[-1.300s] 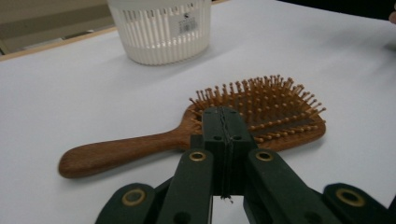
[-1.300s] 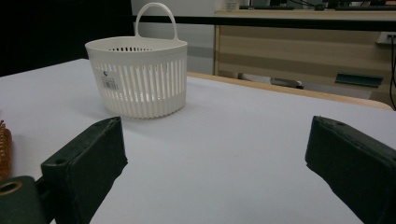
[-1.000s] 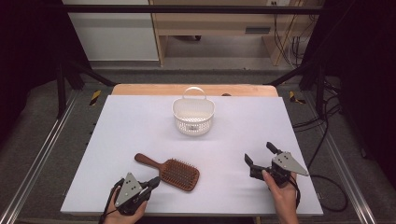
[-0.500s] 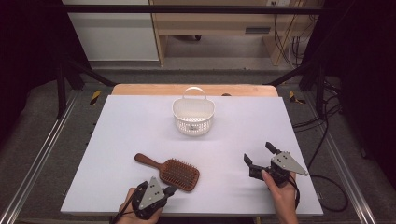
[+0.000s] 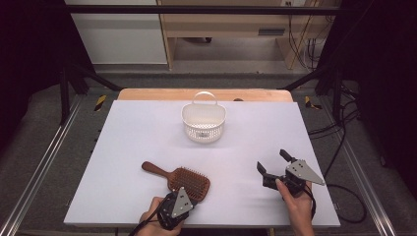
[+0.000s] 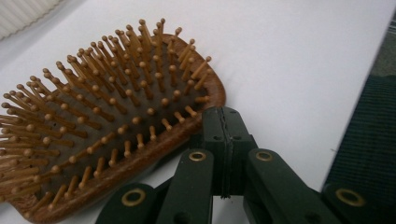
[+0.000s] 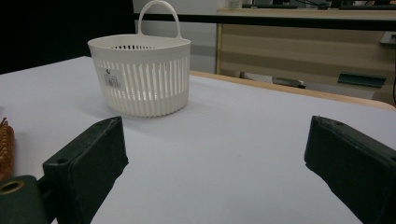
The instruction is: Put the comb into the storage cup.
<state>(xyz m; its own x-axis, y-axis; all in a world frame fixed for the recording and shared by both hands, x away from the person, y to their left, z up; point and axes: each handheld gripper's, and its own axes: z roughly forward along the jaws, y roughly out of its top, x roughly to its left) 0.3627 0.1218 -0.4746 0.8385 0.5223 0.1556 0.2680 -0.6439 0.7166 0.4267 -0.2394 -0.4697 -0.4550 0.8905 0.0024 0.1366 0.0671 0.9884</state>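
A wooden paddle hairbrush [image 5: 178, 177] lies bristles up on the white table, handle pointing to the far left. My left gripper [image 5: 189, 197] sits at the table's near edge, right behind the brush head. In the left gripper view its jaws are pressed together, left gripper [image 6: 223, 125], with nothing between them, tips at the rim of the hairbrush [image 6: 107, 107]. My right gripper [image 5: 272, 162] rests near the front right, jaws wide apart and empty. A white slatted basket [image 5: 203, 122] with a loop handle stands at the back centre, and the right gripper [image 7: 215, 154] faces this basket [image 7: 140, 77].
The white tabletop [image 5: 123, 142] has a wooden strip [image 5: 147, 94] along its far edge. Metal frame rails [image 5: 44, 162] run down both sides. Cables [image 5: 344, 196] lie on the floor at the right. The hairbrush's edge [image 7: 4, 149] peeks in at the left of the right gripper view.
My left gripper has slid to the right along the near edge and now sits just behind the brush head. The right gripper, brush and basket have stayed put.
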